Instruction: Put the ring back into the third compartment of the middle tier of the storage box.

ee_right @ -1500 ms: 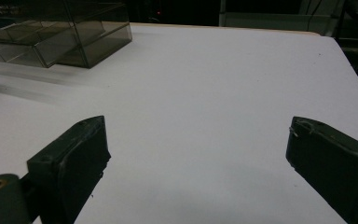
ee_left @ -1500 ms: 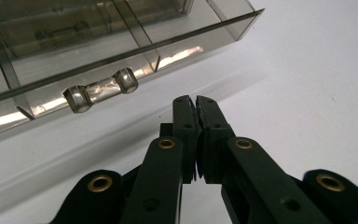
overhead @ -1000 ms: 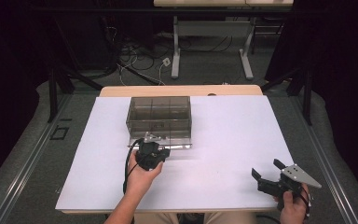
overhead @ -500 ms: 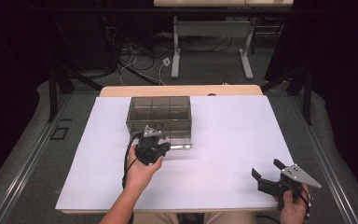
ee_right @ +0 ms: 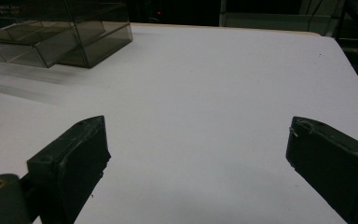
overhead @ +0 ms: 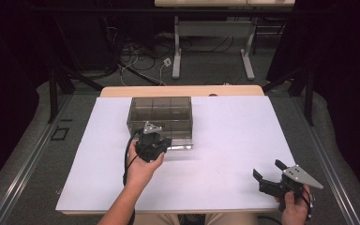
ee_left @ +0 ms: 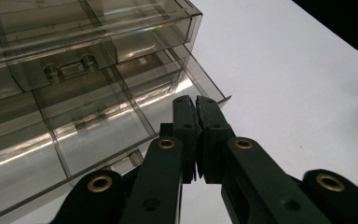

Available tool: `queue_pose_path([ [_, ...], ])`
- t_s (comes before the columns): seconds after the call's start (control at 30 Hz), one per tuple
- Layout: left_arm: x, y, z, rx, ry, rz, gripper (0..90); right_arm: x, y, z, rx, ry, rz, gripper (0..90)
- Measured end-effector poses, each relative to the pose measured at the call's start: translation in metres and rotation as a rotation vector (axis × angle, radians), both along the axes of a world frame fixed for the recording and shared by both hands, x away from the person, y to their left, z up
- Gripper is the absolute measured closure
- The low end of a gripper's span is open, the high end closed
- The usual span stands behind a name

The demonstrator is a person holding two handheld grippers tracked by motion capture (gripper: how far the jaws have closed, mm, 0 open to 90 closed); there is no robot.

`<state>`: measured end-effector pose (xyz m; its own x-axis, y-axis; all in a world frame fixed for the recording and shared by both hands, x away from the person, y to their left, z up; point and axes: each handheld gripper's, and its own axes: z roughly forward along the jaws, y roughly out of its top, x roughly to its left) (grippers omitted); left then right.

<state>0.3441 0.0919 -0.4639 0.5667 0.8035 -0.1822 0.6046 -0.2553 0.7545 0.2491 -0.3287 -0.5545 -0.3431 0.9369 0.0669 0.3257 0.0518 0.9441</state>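
Near the bench's far edge, the clenched left tool (ee_left: 196,100) hovered by the smoky transparent plastic drawer box's (overhead: 161,115) pulled-out drawer (ee_left: 98,126); the right tool (overhead: 268,171) gaped, released, near the right corner

We see the white table (overhead: 225,140) lit brightly from above against dark surroundings. Glare streaks the clear box (ee_left: 98,107) in the left gripper view. The right gripper view is dimmer, its jaws soft and the box (ee_right: 56,37) slightly blurred.
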Motion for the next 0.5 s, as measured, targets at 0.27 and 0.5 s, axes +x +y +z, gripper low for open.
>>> queue_pose_path([
  [0.27,0.0016,-0.0012,0.0031,-0.016,-0.036,0.019,87.5,0.0005,-0.0003,-0.0005,-0.002,-0.003,-0.002,5.2],
  [0.5,0.0050,-0.0027,0.0012,-0.025,-0.044,0.031,87.5,0.0006,-0.0001,-0.0008,0.003,-0.002,-0.001,5.1],
])
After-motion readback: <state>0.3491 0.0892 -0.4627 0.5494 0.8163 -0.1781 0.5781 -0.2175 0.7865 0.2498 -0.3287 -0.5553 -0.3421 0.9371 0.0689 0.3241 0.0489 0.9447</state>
